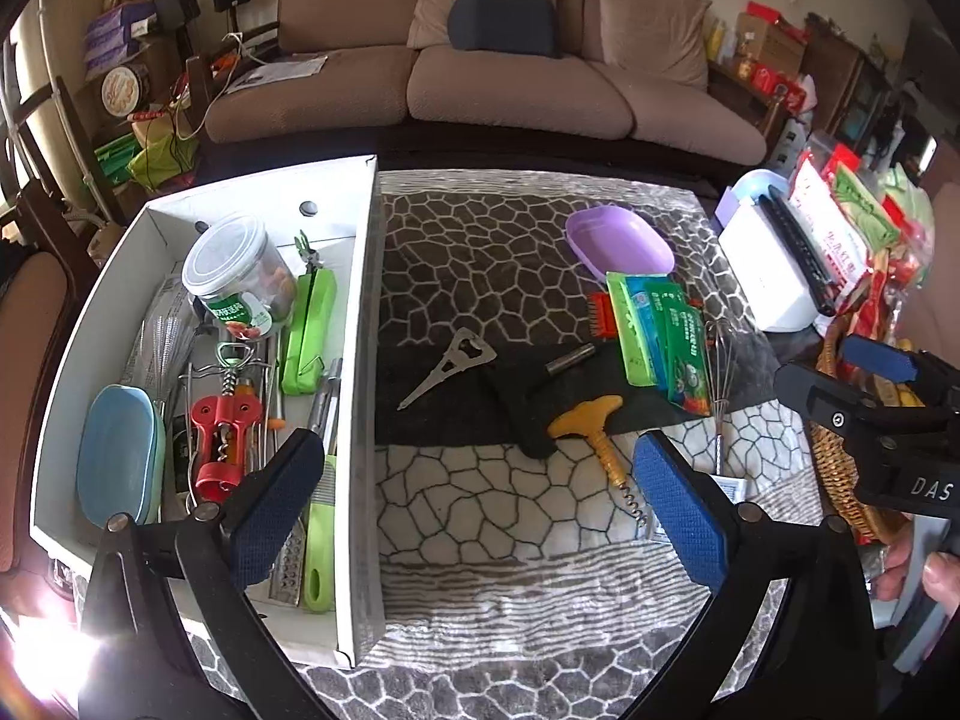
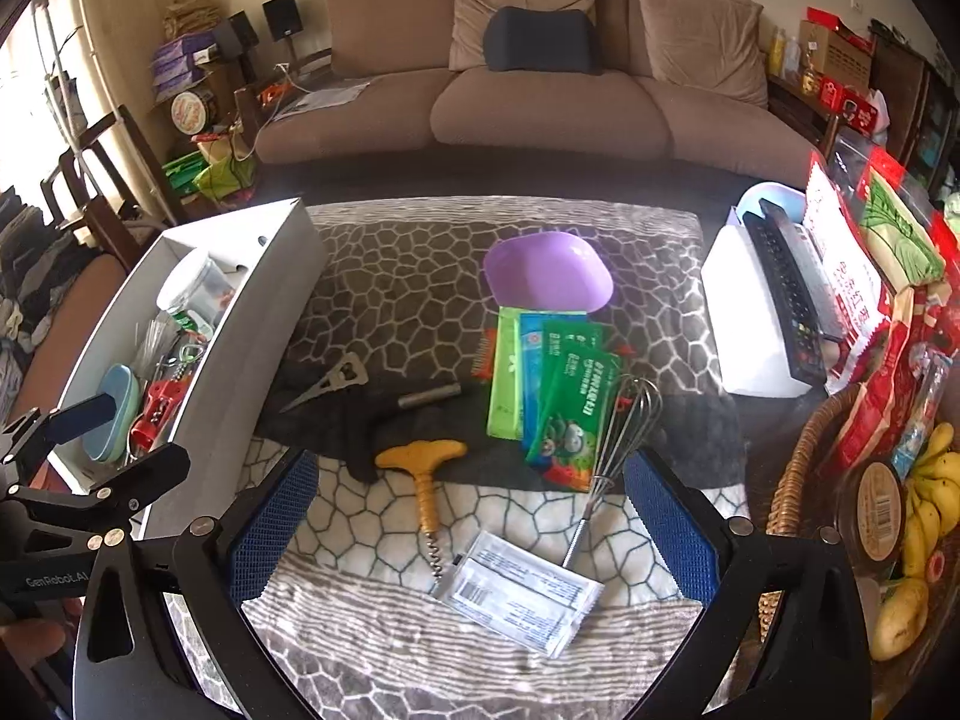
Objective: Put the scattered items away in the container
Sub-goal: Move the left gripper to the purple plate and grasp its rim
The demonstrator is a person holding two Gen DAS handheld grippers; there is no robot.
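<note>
The white box (image 1: 362,324) (image 2: 240,354) stands at the table's left, holding a jar (image 1: 237,270), a blue dish (image 1: 120,462), a red corkscrew (image 1: 219,438) and several utensils. Scattered on the patterned cloth are a yellow corkscrew (image 1: 591,420) (image 2: 423,468), a metal opener (image 1: 450,363) (image 2: 330,381), a purple dish (image 1: 621,240) (image 2: 546,273), green packets (image 1: 660,330) (image 2: 552,384), a whisk (image 1: 720,372) (image 2: 624,420) and a white sachet (image 2: 516,594). My left gripper (image 1: 477,507) hovers open beside the box. My right gripper (image 2: 474,525) is open above the sachet.
A wicker basket (image 2: 792,480) with bananas (image 2: 930,498) and snack bags sits at the right edge. Behind it is a white case (image 2: 744,324) with a remote (image 2: 792,300) on it. A black cloth (image 1: 522,414) lies mid-table. A brown sofa (image 2: 540,102) stands beyond.
</note>
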